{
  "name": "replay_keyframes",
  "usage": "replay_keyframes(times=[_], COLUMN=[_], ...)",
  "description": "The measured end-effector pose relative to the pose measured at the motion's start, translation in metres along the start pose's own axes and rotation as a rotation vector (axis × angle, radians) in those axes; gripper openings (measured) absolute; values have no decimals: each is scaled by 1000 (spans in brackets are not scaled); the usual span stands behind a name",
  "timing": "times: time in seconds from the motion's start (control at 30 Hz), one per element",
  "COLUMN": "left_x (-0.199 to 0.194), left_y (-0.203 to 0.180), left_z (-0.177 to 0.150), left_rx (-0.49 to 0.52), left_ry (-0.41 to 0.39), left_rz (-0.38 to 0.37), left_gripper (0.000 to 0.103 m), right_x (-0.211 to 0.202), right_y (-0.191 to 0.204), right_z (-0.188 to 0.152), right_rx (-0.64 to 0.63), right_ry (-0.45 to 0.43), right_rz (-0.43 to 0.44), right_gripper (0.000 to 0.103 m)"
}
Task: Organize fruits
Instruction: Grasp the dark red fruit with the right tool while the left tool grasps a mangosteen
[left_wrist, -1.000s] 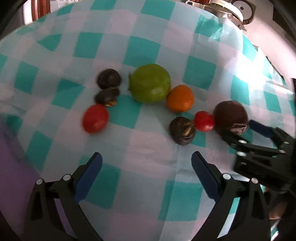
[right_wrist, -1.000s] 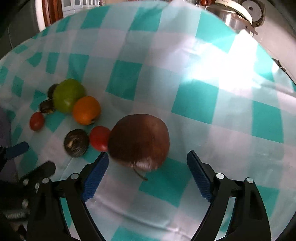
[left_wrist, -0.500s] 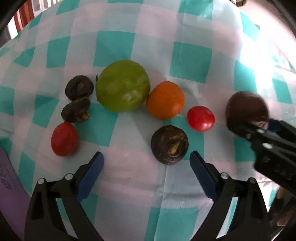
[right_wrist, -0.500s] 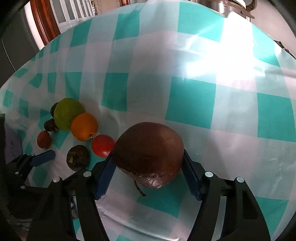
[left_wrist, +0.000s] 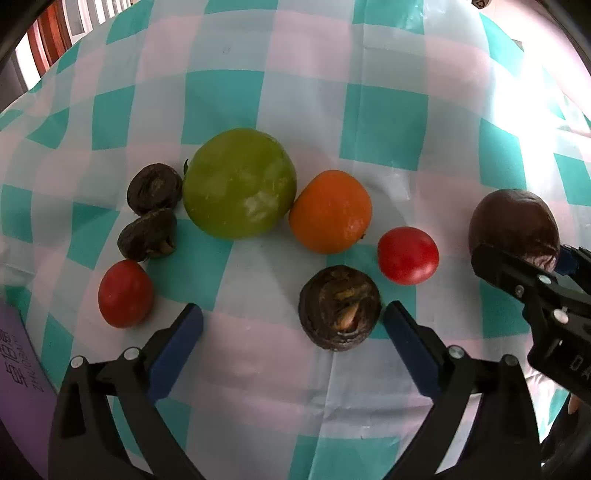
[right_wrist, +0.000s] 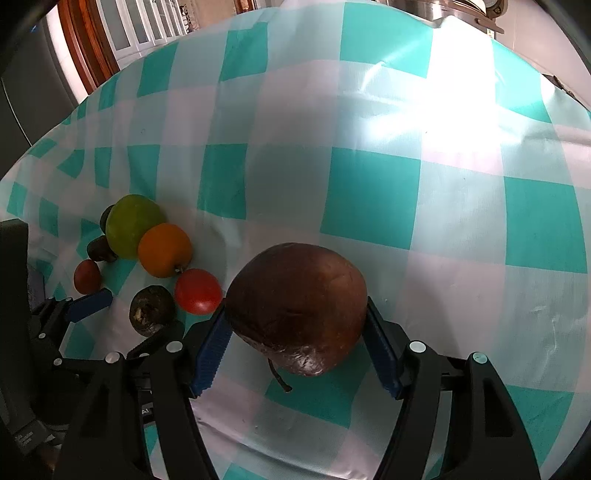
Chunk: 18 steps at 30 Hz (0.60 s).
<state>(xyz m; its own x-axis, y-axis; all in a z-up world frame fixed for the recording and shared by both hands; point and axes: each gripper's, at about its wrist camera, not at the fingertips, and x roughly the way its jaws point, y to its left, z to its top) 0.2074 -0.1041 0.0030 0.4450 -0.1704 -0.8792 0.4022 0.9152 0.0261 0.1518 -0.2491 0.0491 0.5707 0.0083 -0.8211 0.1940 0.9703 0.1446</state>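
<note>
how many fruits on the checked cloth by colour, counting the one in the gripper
Green: 1, the green fruit
Orange: 1, the orange fruit
Red: 2, the right tomato and the left tomato
Small dark brown: 3
Large dark brown: 1, the big brown fruit clamped in the right gripper
Total: 8

Left wrist view: close, angled down over teal-and-white checked cloth surface (left_wrist: 388, 122). Right wrist view: closer, same cloth; shared round orange fruit (left_wrist: 330, 211) (right_wrist: 165, 250) at centre-left.
</note>
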Motion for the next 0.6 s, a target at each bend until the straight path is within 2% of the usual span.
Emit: replay_keyframes(times=[0.07,0.1,0.37,0.6], left_x=[-10,-12,-16,-32], left_y=[-3,-4,16,41], left_z=[2,4,7,-5], left_rx=[32,42,-89,-209], left_ry=[-34,-34,62,103], left_rz=[-14,-10,-124,-175], left_gripper=[52,40,40,40], right_x=[0,-1,-16,-35], right_y=[0,0,1,22], right_z=[0,-1,-5,-12], right_rx=[4,4,31,7], right_ry=[-2,-4,12,39], right_rz=[0,-1,14,30], right_gripper=[66,66,66,66])
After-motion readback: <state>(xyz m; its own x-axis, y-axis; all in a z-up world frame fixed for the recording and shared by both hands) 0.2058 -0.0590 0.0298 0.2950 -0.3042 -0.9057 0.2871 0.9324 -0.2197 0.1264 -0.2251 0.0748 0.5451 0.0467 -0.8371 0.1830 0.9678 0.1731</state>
